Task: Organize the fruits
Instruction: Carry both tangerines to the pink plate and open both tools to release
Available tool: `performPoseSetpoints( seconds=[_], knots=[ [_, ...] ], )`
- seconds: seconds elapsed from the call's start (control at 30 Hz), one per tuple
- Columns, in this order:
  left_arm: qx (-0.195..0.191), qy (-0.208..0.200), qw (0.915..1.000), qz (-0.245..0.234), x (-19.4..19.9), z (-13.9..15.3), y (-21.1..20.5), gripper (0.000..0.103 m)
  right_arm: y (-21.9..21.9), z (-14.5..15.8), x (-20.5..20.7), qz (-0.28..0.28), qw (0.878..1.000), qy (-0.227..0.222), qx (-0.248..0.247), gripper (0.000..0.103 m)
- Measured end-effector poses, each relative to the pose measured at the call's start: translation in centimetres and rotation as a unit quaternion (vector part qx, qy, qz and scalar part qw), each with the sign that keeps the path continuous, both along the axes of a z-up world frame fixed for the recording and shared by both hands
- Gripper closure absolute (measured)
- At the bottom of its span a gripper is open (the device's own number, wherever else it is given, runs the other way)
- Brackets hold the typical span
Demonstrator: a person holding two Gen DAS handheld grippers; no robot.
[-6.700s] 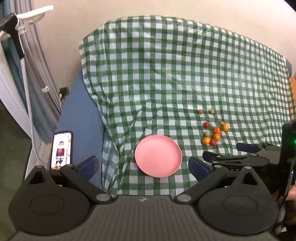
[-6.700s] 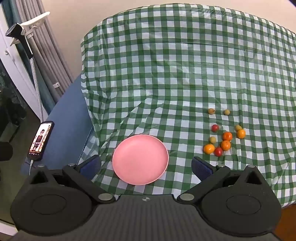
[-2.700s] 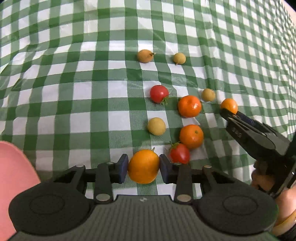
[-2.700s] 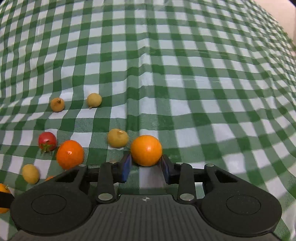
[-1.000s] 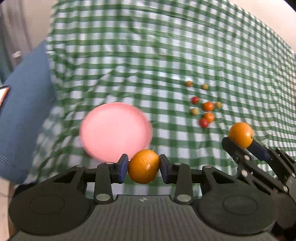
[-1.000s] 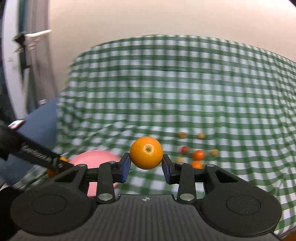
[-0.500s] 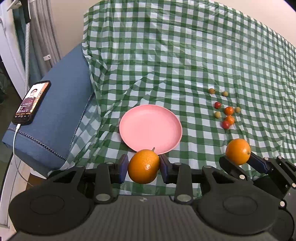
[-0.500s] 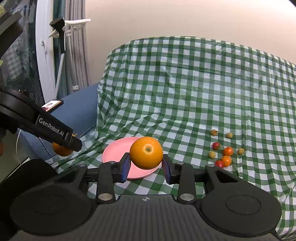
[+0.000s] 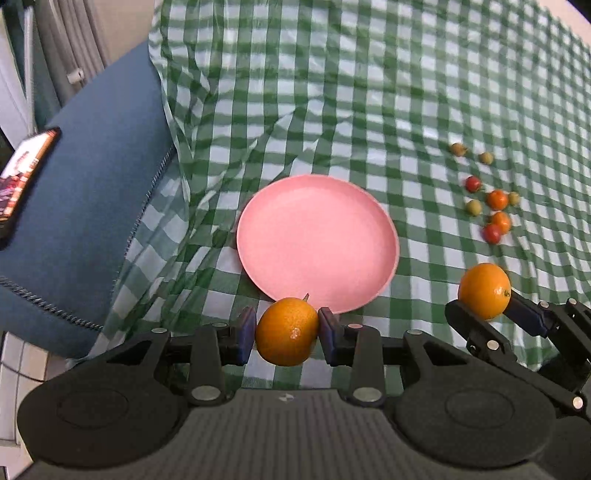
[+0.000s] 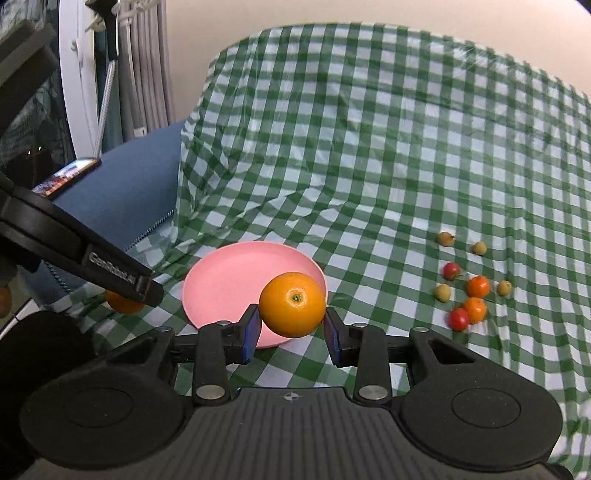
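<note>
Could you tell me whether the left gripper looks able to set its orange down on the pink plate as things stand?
Probably yes. The left gripper holds its orange just short of the pink plate, which lies bare with nothing between.

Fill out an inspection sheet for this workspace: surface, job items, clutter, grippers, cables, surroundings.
Surface: green checked cloth, wrinkled near the plate.
Job items: pink plate, nothing on it; two oranges held in the grippers; seven small fruits loose on the cloth.
Clutter: phone on the blue cushion.
Grippers: left gripper shut on the left orange; right gripper shut on the right orange.
Cables: thin cable below the cushion.
Surroundings: grey curtain, pale wall.
</note>
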State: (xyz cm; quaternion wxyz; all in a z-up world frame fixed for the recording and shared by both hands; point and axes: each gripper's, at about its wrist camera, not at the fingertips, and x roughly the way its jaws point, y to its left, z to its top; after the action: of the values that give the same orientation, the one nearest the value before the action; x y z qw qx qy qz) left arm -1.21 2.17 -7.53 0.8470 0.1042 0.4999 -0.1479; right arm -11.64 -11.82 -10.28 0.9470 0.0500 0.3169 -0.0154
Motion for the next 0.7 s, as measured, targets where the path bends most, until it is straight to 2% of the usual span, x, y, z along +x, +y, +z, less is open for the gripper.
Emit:
performPoseSetpoints(
  seconds=[0.23, 0.4, 0.53, 0.57, 0.6, 0.63, 0.67, 0.7],
  knots=[
    [0.011, 0.029, 0.9995, 0.010, 6.0, -4.1, -0.5, 0.063, 0.8, -4.1, 5.8, 0.020, 0.999, 0.039, -0.002, 0.065],
    [0.028, 0.039, 0.9989, -0.004, 8.9, -6.8, -1.8, 0.063, 1.2, -7.8, 9.2, 0.035, 0.996, 0.085, -0.011, 0.065],
    [0.037, 0.054, 0.9976, -0.023, 10.4, -9.0, -2.9, 0.062, 1.2, -9.2, 10.5, 0.043, 0.994, 0.104, -0.013, 0.065],
    [0.035, 0.053, 0.9976, -0.027, 10.6, -9.1, -3.0, 0.057, 1.2, -9.2, 10.7, 0.044, 0.994, 0.100, -0.017, 0.064],
    [0.032, 0.050, 0.9978, -0.028, 10.7, -9.0, -3.0, 0.048, 1.1, -9.0, 10.7, 0.043, 0.994, 0.098, -0.017, 0.064],
    [0.028, 0.045, 0.9983, -0.026, 10.9, -8.5, -2.9, 0.017, 1.0, -8.6, 10.7, 0.041, 0.995, 0.095, -0.014, 0.058],
    [0.023, 0.036, 0.9989, -0.020, 10.8, -7.9, -2.8, 0.001, 0.9, -8.3, 10.6, 0.037, 0.995, 0.092, -0.011, 0.051],
    [0.015, 0.019, 0.9996, -0.012, 10.5, -7.1, -2.5, 0.000, 0.7, -7.7, 10.4, 0.031, 0.996, 0.089, -0.010, 0.035]
  ],
)
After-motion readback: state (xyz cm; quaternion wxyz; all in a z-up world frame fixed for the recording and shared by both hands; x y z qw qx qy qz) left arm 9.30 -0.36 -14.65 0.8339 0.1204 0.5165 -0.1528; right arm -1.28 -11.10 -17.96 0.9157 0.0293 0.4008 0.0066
